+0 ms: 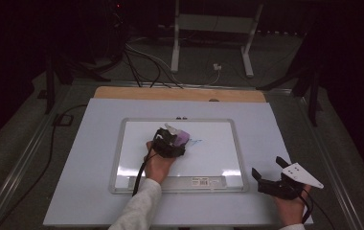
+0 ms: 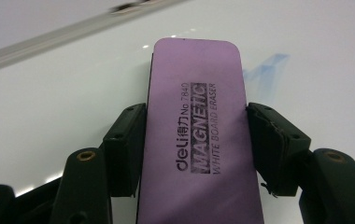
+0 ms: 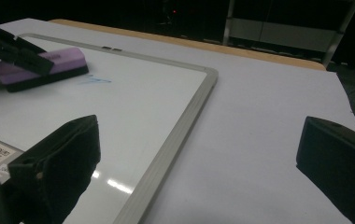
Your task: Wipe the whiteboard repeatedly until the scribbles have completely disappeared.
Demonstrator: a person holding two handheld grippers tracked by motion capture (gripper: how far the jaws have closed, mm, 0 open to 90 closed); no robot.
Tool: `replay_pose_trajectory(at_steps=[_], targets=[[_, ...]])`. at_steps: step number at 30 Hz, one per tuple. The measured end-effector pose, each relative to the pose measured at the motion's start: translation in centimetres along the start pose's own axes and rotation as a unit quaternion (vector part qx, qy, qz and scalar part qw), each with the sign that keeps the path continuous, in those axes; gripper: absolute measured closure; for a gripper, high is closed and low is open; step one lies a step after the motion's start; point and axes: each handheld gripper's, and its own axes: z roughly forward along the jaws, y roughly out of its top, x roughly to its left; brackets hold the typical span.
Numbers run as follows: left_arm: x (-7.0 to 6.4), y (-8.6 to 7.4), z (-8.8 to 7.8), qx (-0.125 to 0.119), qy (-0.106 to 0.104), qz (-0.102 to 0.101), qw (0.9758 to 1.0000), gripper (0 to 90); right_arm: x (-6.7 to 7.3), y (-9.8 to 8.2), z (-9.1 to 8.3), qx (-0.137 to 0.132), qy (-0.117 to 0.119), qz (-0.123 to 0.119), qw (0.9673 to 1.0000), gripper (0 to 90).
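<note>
Clamping purple eraser (image 2: pixel 195 135): left gripper (image 2: pixel 195 140) on whiteboard (image 1: pixel 218 143) | blue mark (image 1: pixel 195 142) just beside | right gripper (image 3: pixel 199 158) wide open, empty

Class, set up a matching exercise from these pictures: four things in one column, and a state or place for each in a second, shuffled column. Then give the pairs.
Things:
1. purple eraser
2. blue mark
3. right claw
4. whiteboard

States or places:
A. open, holding nothing
B. gripped in the left claw
C. lying flat, grey-framed, on the white table
D. on the board beside the eraser

Pairs: 1-B, 2-D, 3-A, 4-C
</note>
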Motion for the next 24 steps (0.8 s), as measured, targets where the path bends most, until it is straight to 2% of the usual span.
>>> replay_pose_trajectory(at_steps=[2,4,6,8,10,12,15,19,22,24], targets=[[1.5,0.1,-0.1,0.002,0.028,-0.017,0.9995,41.9,0.0,0.0,0.0,0.0,0.0,0.0,1.0,0.0],[2.3,0.1,0.0,0.003,0.037,-0.028,0.9989,41.9,0.0,0.0,0.0,0.001,0.0,-0.001,1.0,0.0],[2.4,0.2,0.0,0.005,0.038,-0.033,0.9988,41.9,0.1,0.0,0.1,0.001,0.001,-0.002,1.0,0.0],[1.9,0.3,0.1,0.004,0.043,-0.023,0.9988,41.9,0.1,0.0,0.1,0.002,0.001,-0.003,1.0,0.0],[1.2,0.4,0.3,0.001,0.028,-0.023,0.9993,41.9,0.2,0.0,0.2,0.002,0.002,-0.003,1.0,0.0],[0.2,0.4,0.4,-0.001,0.016,-0.015,0.9998,41.9,0.2,0.0,0.2,0.003,0.002,-0.003,1.0,0.0],[-1.9,0.3,0.4,-0.001,-0.007,0.015,0.9999,41.9,0.2,0.0,0.1,0.002,0.001,-0.003,1.0,0.0],[-4.3,0.0,0.1,0.003,-0.044,0.049,0.9978,41.9,0.1,0.0,0.2,0.002,0.002,-0.003,1.0,0.0],[-4.7,0.0,0.0,0.002,-0.049,0.068,0.9965,41.9,0.3,0.0,0.2,0.003,0.003,-0.004,1.0,0.0],[-4.2,0.0,0.1,0.002,-0.052,0.061,0.9968,41.9,0.3,0.0,0.2,0.003,0.002,-0.005,1.0,0.0]])
